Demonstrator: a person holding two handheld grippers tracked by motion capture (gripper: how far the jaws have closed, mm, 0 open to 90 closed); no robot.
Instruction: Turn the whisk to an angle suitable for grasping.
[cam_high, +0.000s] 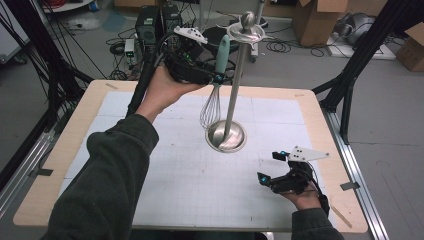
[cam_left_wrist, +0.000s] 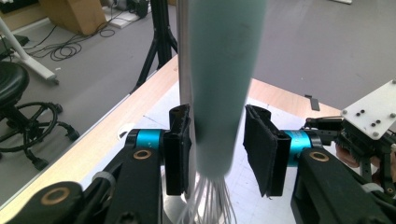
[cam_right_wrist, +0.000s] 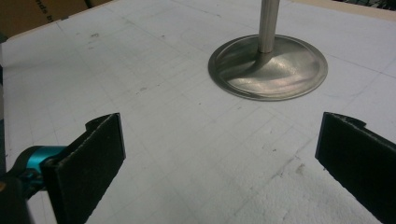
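Left gripper (cam_left_wrist: 218, 149) raised beside stand (cam_high: 235, 85), jaws slackened around whisk (cam_high: 218, 82): right pad clear of teal handle, left pad close, contact unclear. Whisk apparently hanging from stand's top disc, hanging seemingly done, withdrawal remaining. Right gripper (cam_right_wrist: 219, 163) wide open, empty, low over table (cam_high: 165, 165).

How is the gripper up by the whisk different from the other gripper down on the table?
The left gripper is raised beside the metal stand, while the right gripper sits low over the white table mat. The left gripper has the whisk and its teal handle between its jaws, which are slightly parted, with a gap on one side; the right gripper's jaws stand wide with nothing between them. Both have black pads and blue fittings, and each is held in one hand.
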